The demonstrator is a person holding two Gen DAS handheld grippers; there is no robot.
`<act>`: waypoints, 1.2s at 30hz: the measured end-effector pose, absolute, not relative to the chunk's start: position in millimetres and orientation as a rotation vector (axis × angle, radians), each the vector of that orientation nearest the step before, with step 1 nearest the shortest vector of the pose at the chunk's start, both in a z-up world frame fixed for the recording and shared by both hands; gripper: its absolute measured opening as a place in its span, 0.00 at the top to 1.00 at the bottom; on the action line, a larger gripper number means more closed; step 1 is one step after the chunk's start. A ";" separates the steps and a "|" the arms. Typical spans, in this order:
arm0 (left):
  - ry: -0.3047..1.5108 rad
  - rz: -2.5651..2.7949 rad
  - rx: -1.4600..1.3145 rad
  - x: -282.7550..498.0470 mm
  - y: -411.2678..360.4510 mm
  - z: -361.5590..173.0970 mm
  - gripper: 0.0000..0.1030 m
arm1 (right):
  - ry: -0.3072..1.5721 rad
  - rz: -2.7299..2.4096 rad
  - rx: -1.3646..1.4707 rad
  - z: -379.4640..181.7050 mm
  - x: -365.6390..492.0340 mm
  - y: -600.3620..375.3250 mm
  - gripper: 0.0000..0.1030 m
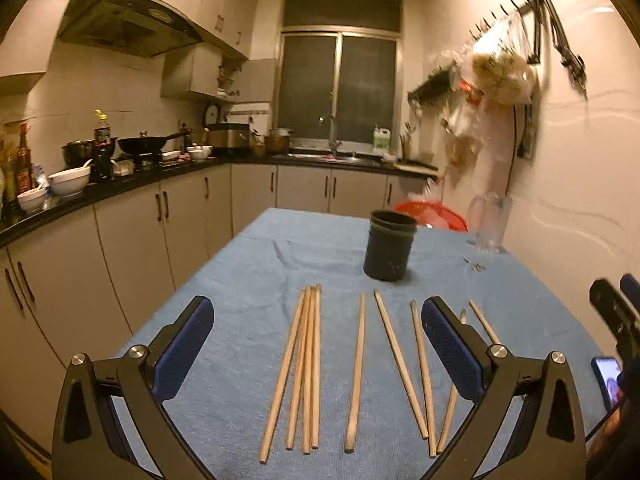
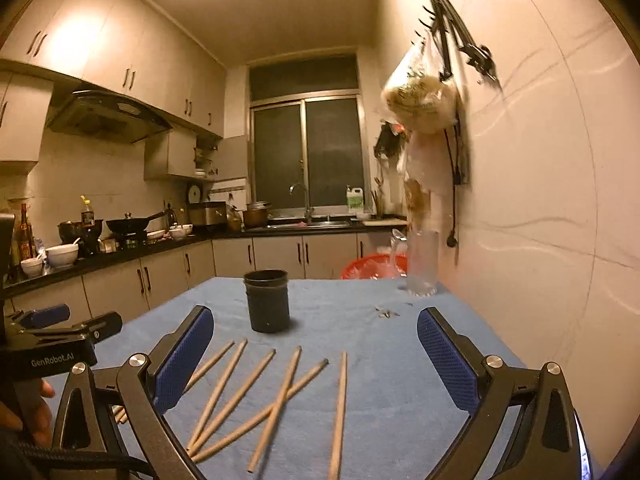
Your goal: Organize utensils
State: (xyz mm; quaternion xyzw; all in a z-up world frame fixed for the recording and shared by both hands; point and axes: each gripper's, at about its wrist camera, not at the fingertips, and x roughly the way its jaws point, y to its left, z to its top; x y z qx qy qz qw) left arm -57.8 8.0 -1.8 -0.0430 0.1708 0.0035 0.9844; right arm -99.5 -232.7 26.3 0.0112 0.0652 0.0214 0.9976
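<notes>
**Risk: crossed sticks at pickup**

Both my left gripper (image 1: 318, 344) and right gripper (image 2: 314, 354) hang released, empty. Chopsticks (image 1: 356, 372) lie loose on the worktop (image 1: 256, 264), near the black holder (image 1: 390, 250). Overlapping ones could roll or lift together, I judge.

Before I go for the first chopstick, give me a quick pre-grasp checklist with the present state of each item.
1. Left gripper open and holding nothing: ok.
2. Right gripper open and holding nothing: ok.
3. Wooden chopsticks lying flat on the blue cloth-covered table, none picked up: ok.
4. Chopsticks free of each other: not ok; some cross in the right wrist view, and four lie bunched in the left wrist view.
5. Black cylindrical holder upright, mouth open, beyond the chopsticks: ok.
6. Holder's inside free of anything: cannot tell; neither view looks into it.
</notes>
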 end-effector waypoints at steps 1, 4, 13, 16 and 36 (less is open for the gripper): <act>0.341 0.014 -0.090 -58.4 9.7 -1.5 0.00 | 0.131 0.046 0.021 26.7 -106.4 -233.7 0.00; 0.316 0.041 -0.105 -62.3 15.6 -0.3 0.00 | 0.116 0.055 0.023 26.6 -111.6 -233.1 0.00; 0.139 0.124 -0.090 -84.8 18.8 -1.5 0.00 | 0.025 0.038 -0.025 27.1 -130.4 -226.6 0.00; 0.097 0.116 -0.054 -90.9 14.0 -3.5 0.00 | 0.026 0.042 -0.014 27.1 -129.9 -228.6 0.00; 0.183 0.061 -0.022 -69.9 -2.5 -9.6 0.00 | 0.092 0.029 0.019 19.5 -110.9 -234.1 0.00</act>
